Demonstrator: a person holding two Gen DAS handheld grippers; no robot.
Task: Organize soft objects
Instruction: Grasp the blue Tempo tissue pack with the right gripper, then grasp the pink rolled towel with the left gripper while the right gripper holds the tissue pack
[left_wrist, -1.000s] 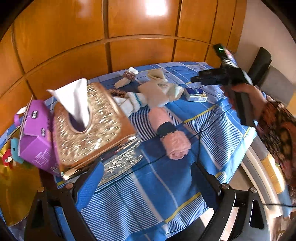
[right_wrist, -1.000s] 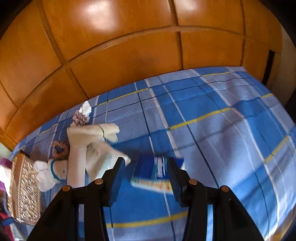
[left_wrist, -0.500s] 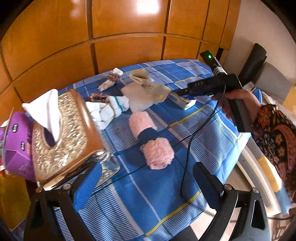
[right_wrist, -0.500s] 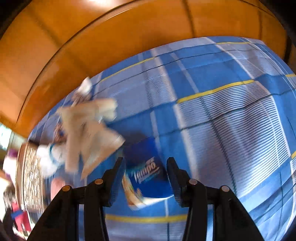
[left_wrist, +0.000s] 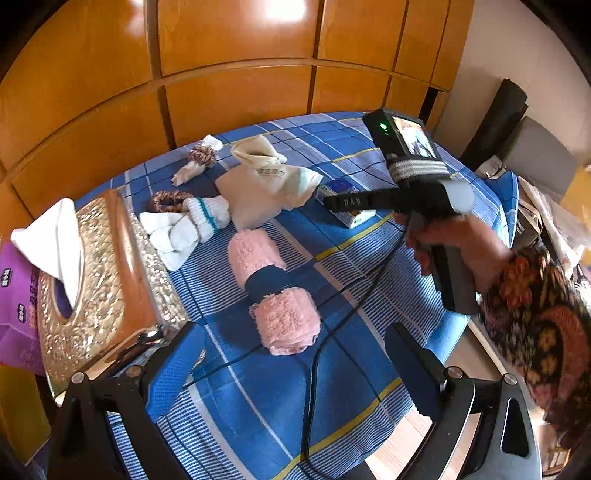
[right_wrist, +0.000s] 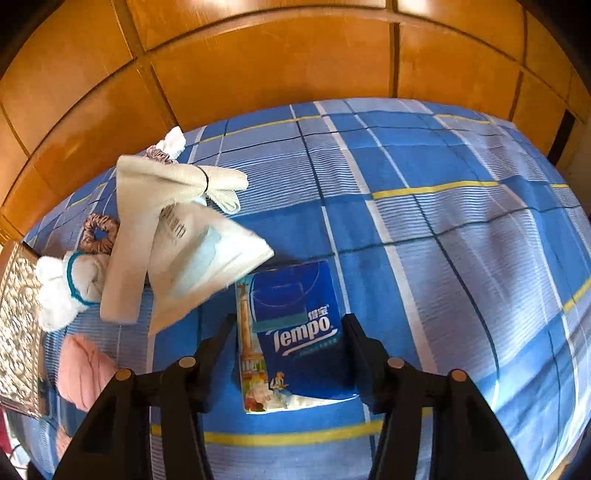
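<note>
While its jaws widen, right claw (right_wrist: 288, 332) straddles tissue pack (right_wrist: 299, 332); bare cloth (right_wrist: 461, 258) rightward.

A blue plaid tablecloth (left_wrist: 258, 406) with yellow and white stripes covers the table. At its left edge sits an ornate gold tissue box (left_wrist: 96, 280) with a white tissue (left_wrist: 55, 240) standing up out of its slot; a purple carton (left_wrist: 14, 314) leans just beside the box, past the table's left edge. A black cable (left_wrist: 314, 369) runs across the cloth toward the near edge. Behind the far edge rises an orange wood-panelled wall (right_wrist: 277, 55). Beyond the right edge stands a grey chair (left_wrist: 535, 158).
</note>
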